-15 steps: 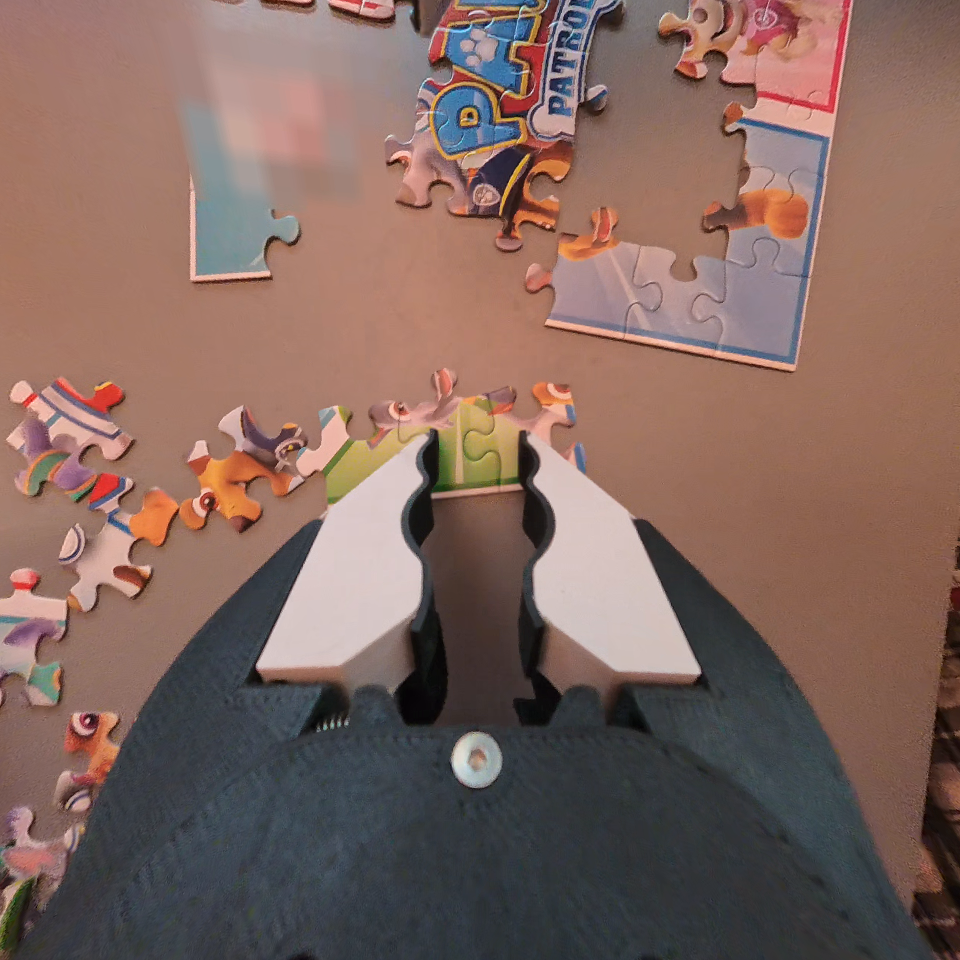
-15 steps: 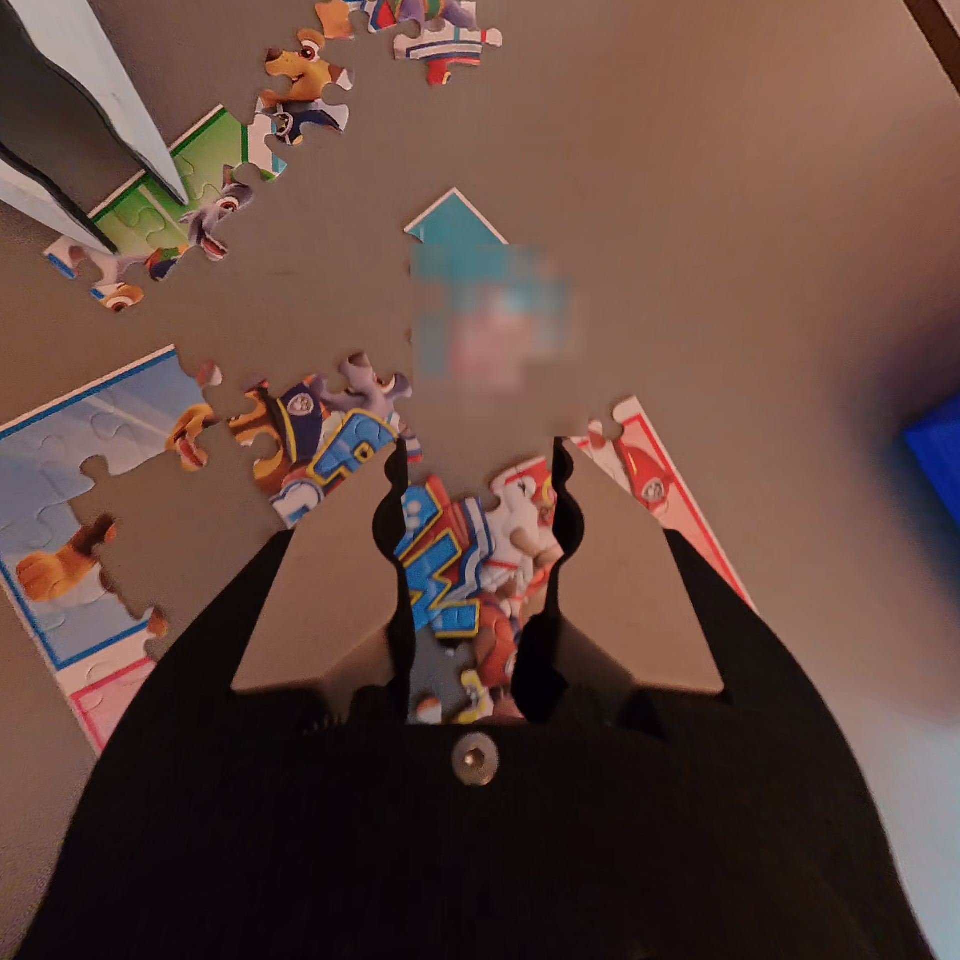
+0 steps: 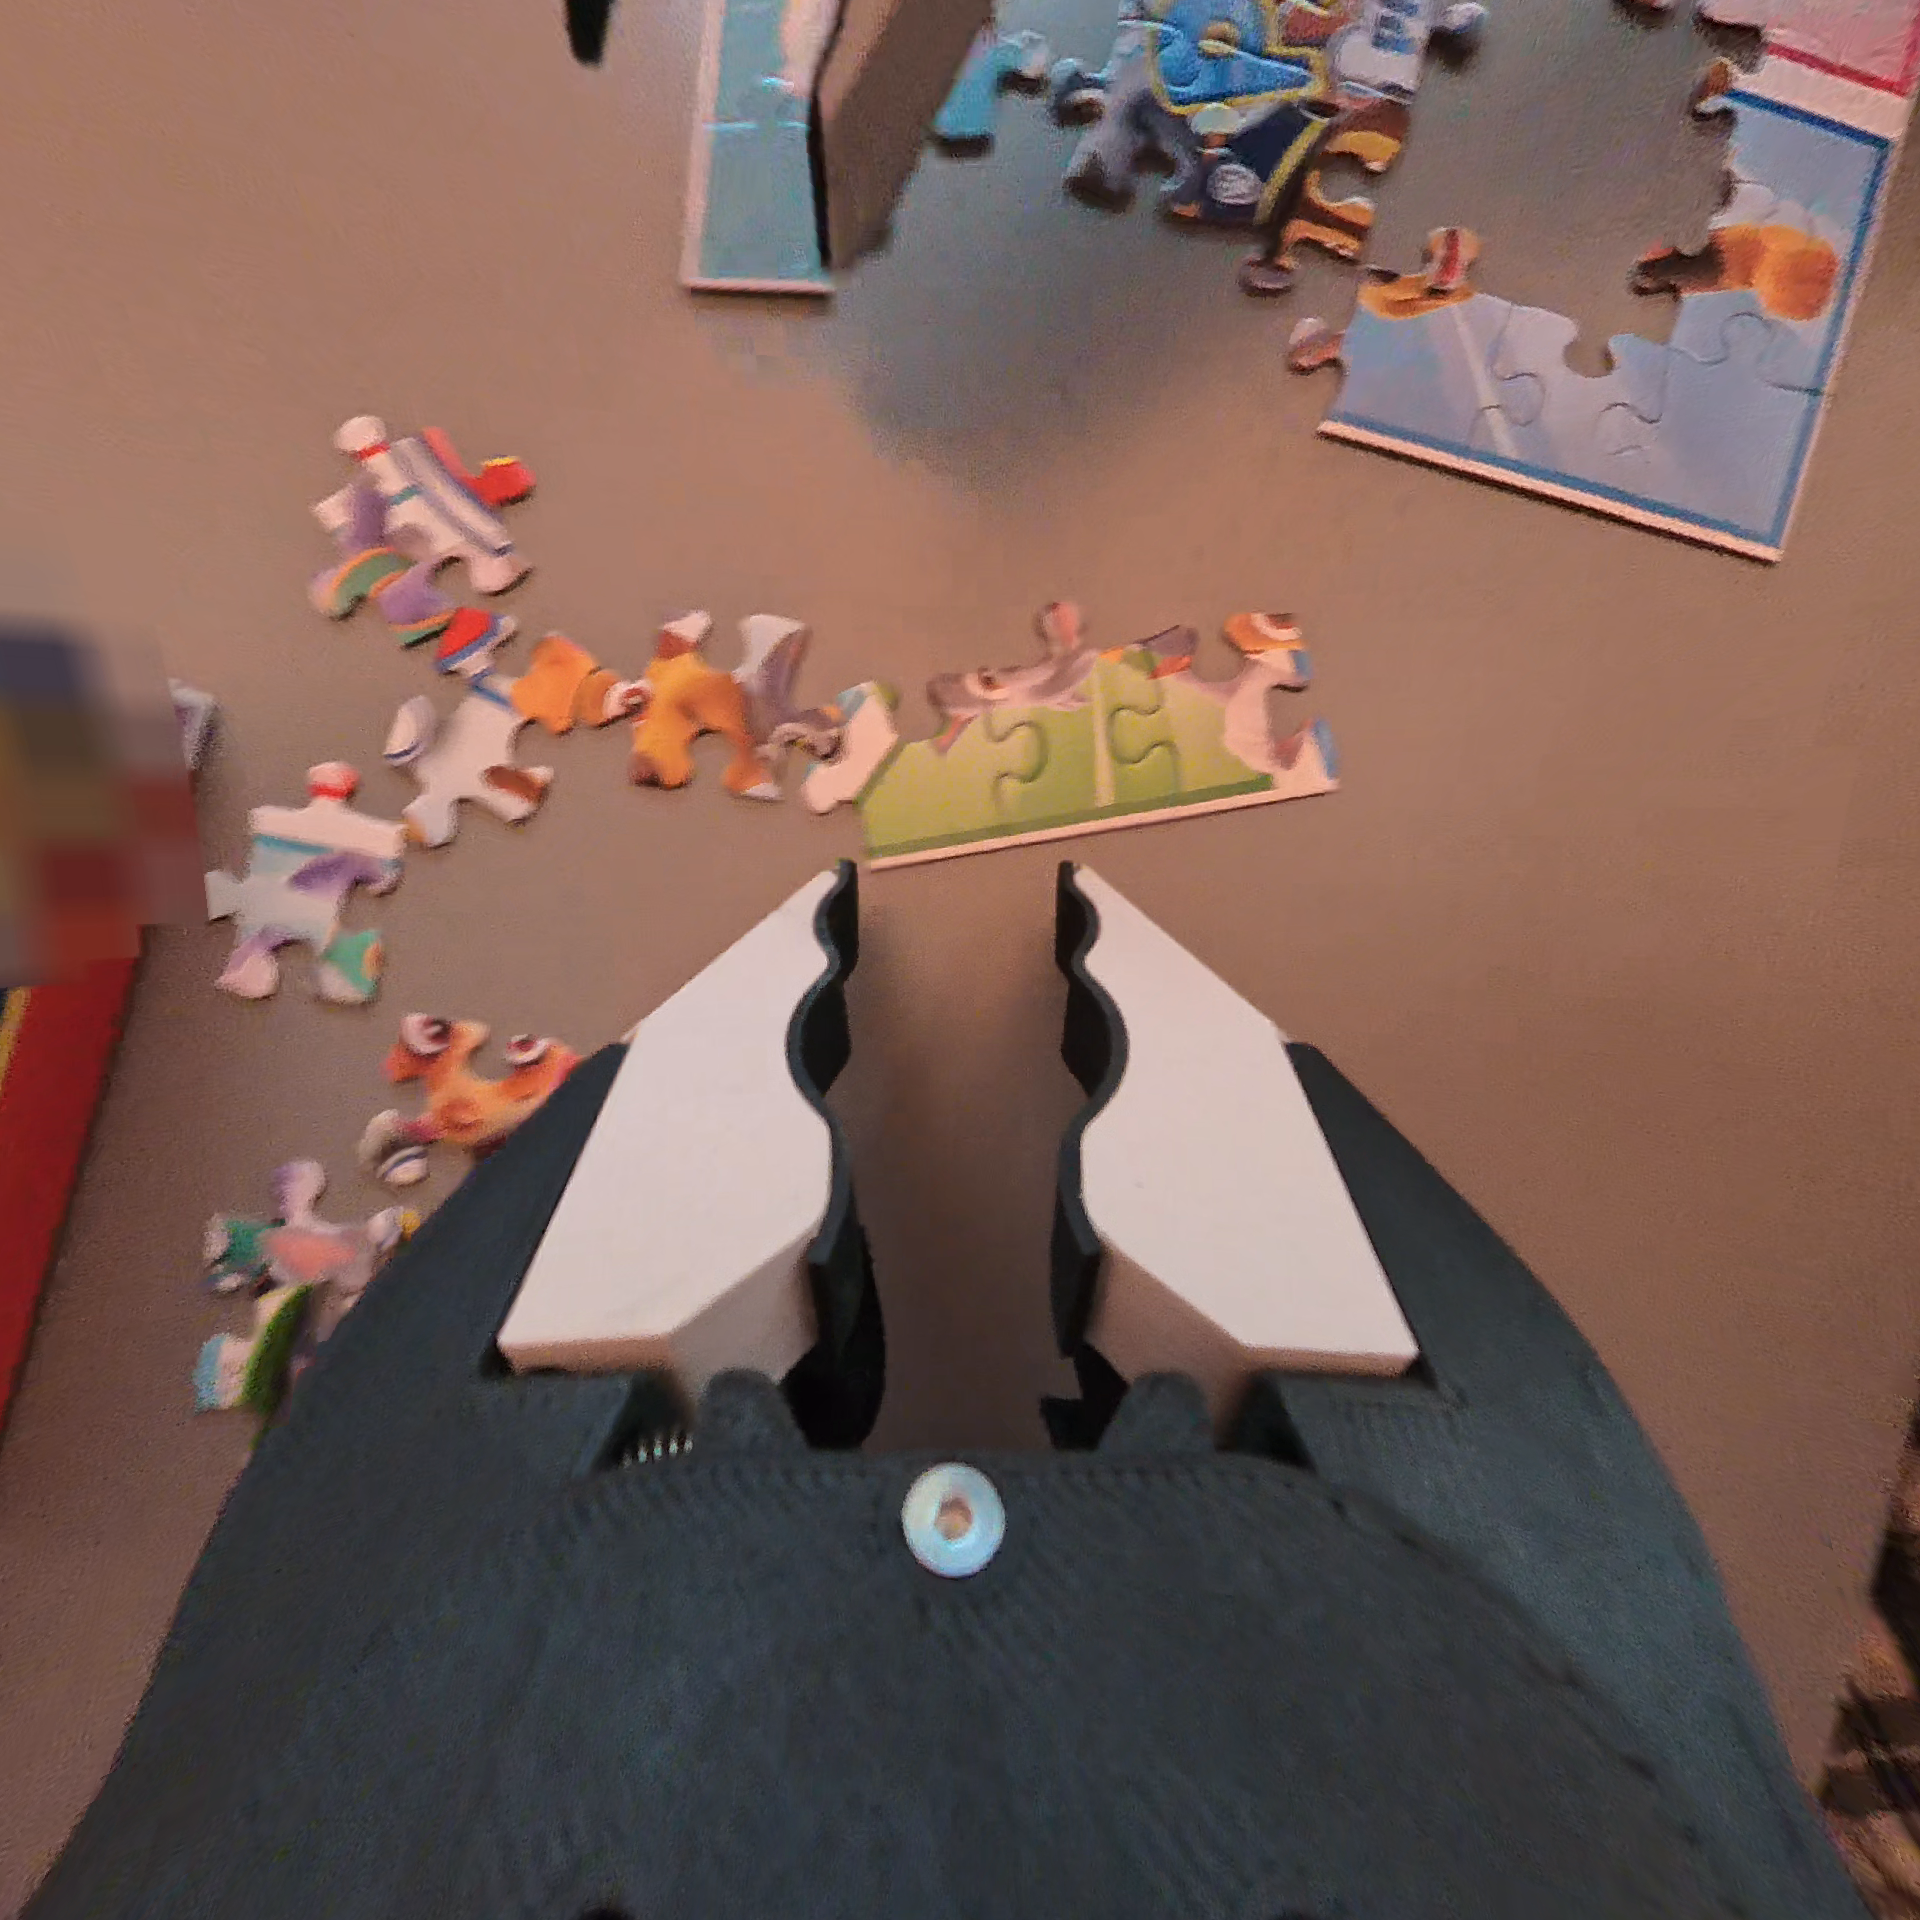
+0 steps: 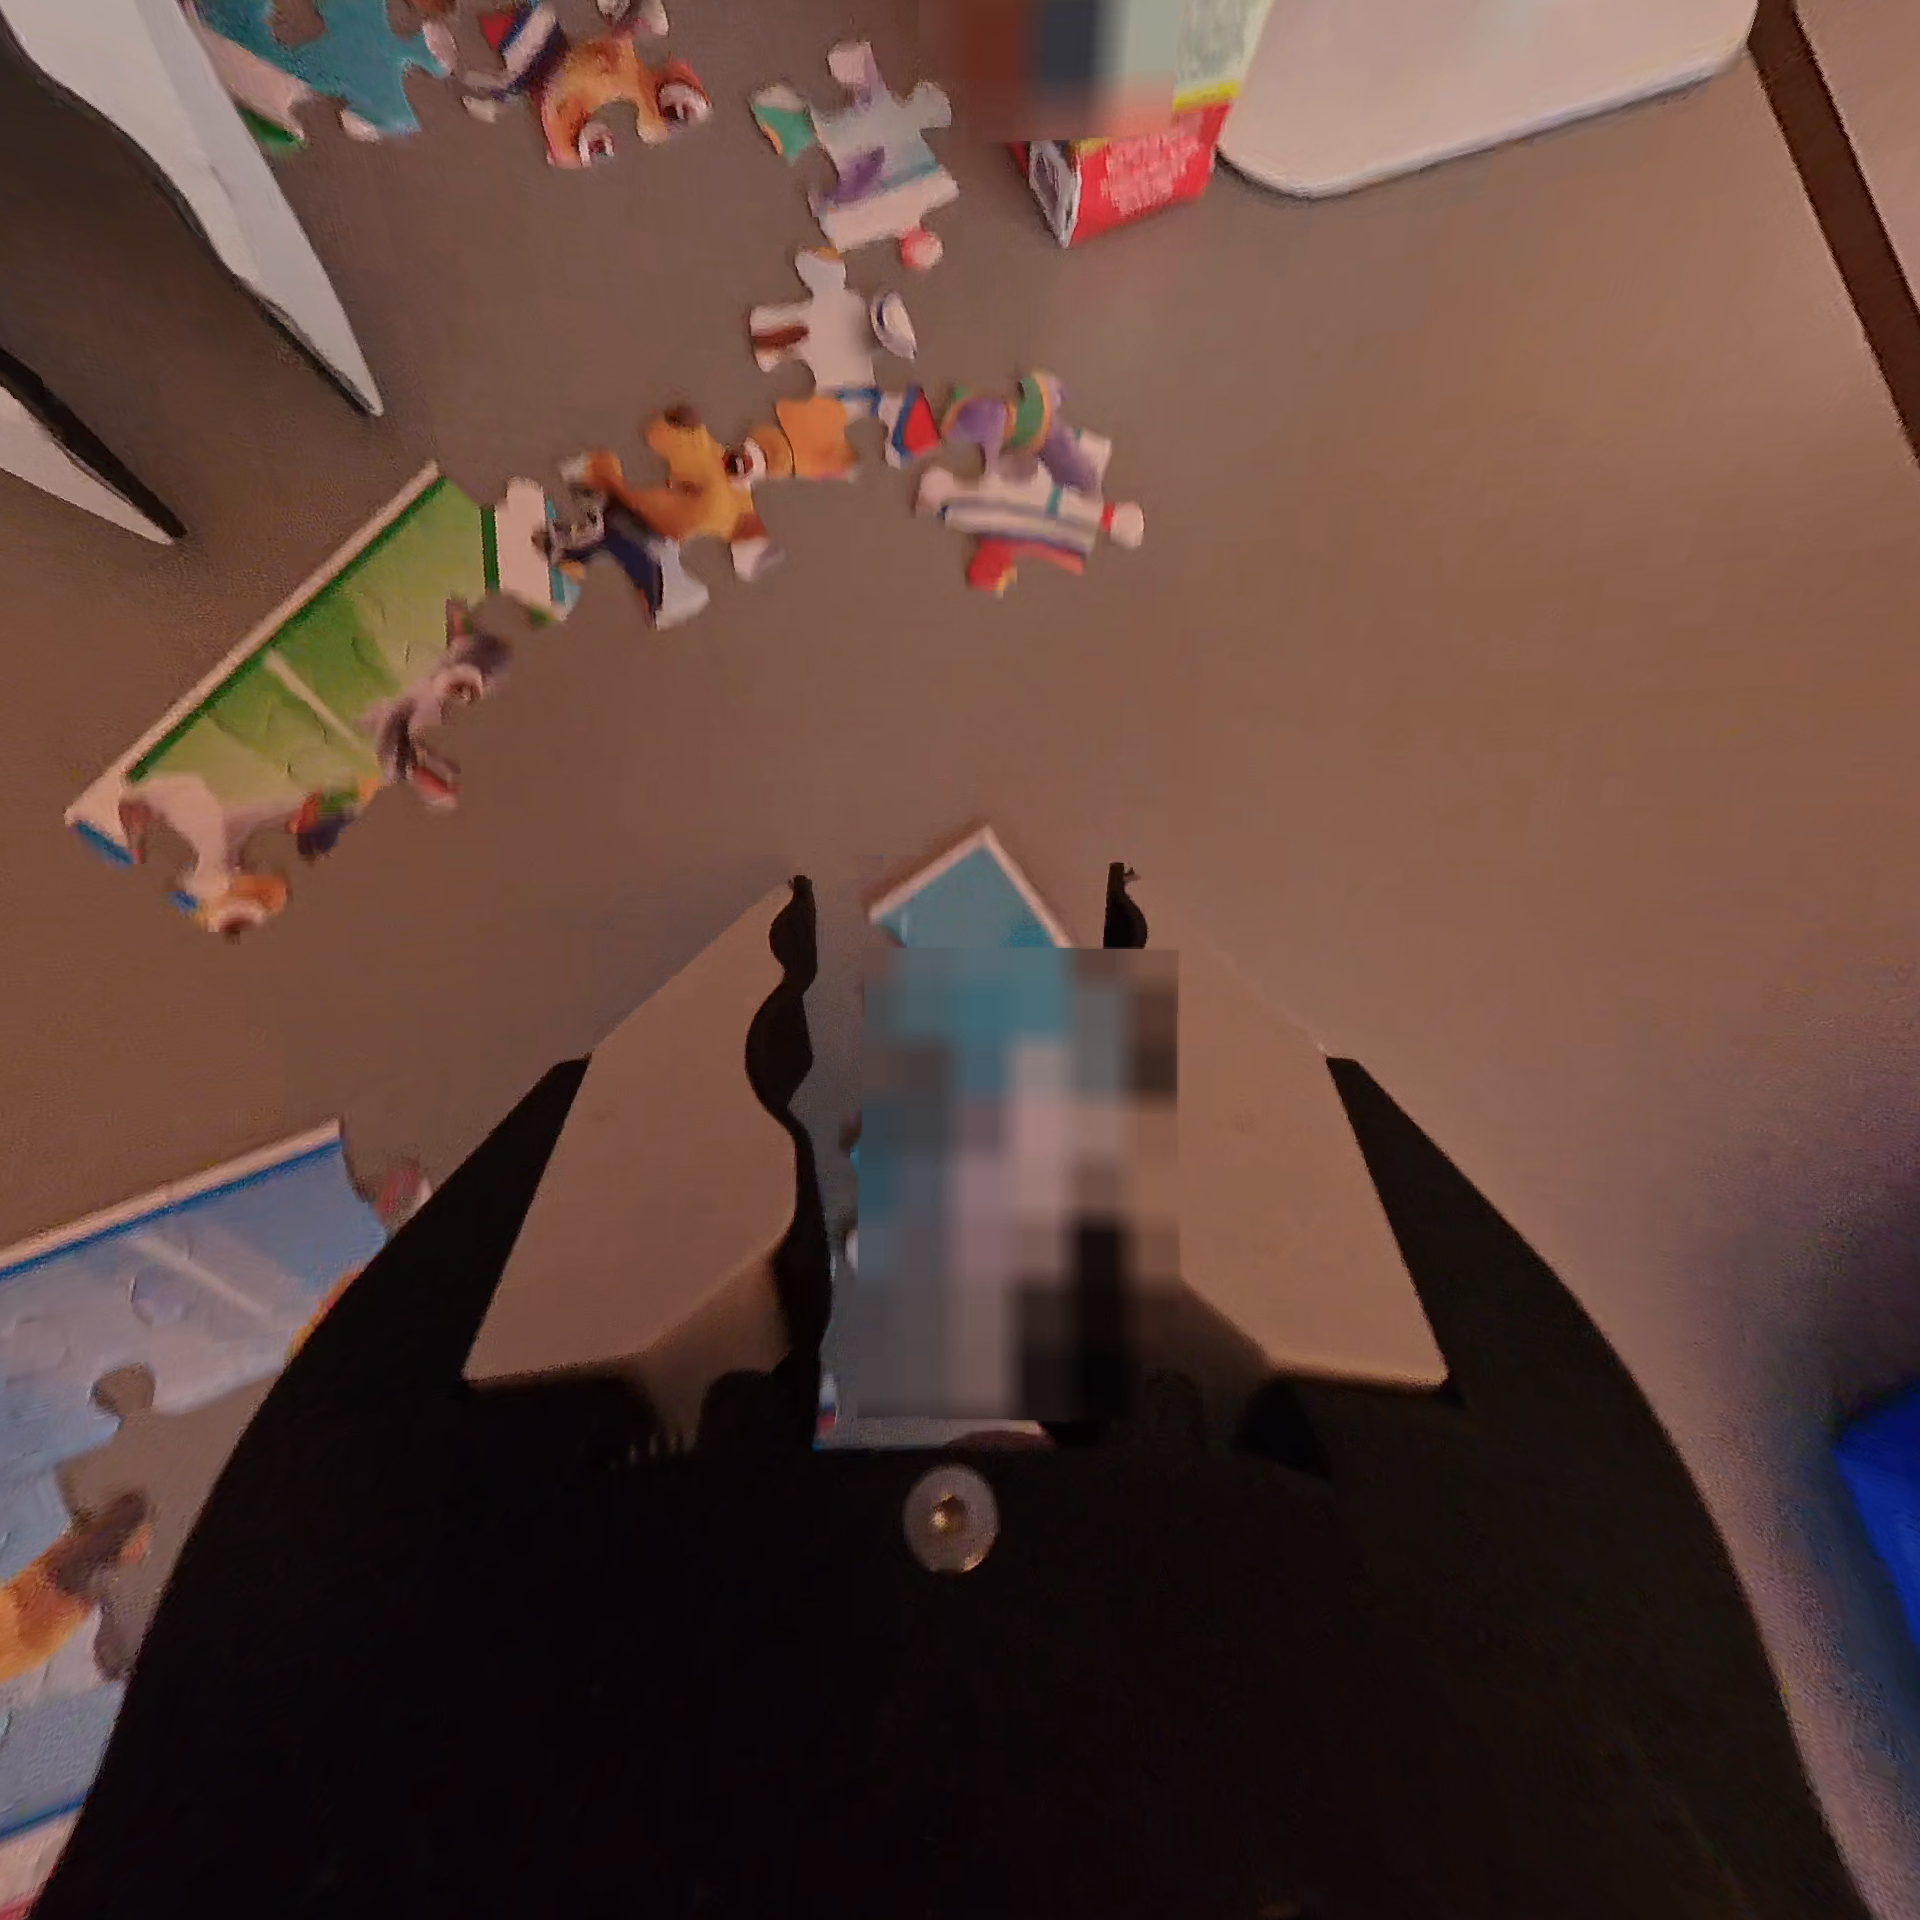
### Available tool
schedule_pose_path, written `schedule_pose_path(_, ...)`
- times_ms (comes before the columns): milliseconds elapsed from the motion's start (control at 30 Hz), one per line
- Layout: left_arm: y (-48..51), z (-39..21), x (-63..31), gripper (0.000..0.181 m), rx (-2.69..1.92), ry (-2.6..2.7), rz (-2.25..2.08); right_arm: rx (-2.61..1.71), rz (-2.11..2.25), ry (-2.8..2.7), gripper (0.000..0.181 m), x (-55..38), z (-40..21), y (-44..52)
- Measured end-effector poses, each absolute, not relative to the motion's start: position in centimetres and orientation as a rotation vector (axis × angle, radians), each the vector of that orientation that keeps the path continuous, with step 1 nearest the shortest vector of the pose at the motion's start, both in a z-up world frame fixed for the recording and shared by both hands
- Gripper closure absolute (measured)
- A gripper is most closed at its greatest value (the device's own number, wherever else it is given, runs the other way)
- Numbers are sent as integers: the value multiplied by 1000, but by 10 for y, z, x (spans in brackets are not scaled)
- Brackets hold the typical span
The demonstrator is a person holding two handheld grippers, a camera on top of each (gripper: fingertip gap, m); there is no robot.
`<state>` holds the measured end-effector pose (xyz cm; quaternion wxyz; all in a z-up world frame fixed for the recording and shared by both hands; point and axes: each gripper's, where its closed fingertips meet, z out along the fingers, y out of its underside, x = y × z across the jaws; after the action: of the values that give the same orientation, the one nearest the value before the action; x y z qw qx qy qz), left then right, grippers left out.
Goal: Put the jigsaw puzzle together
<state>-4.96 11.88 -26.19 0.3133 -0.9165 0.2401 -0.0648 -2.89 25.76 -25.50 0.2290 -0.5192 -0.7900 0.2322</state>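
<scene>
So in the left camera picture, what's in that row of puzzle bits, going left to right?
White piece with blue stripe → orange dog piece → small white piece → green joined strip with white border.

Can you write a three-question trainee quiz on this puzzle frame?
1. True or false: the left gripper is shut on the green-bordered section.
2. What lies between the right gripper's fingers: A) teal-cornered section, B) orange dog piece, C) nothing?
3. Which colour is the box at the top of the right wrist view?

Key: 1 false, its jaws are open short of that section. 2 A. 3 red.
</scene>
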Motion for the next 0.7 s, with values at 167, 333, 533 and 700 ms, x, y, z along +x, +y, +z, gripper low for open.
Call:
schedule_pose_path(167,131,-253,-69,145,-2343,556,-115,-1430,685,-2201,131,-82,-262,244)
schedule_pose_path(333,136,-252,-72,147,-2307,528,-138,-1465,738,-2231,136,-113,-275,246)
schedule_pose_path(533,137,-248,-80,148,-2297,510,-96,-1409,755,-2325,150,-117,-275,246)
schedule_pose_path(700,134,-245,-91,147,-2307,449,-93,-1363,730,-2392,170,-108,-275,237)
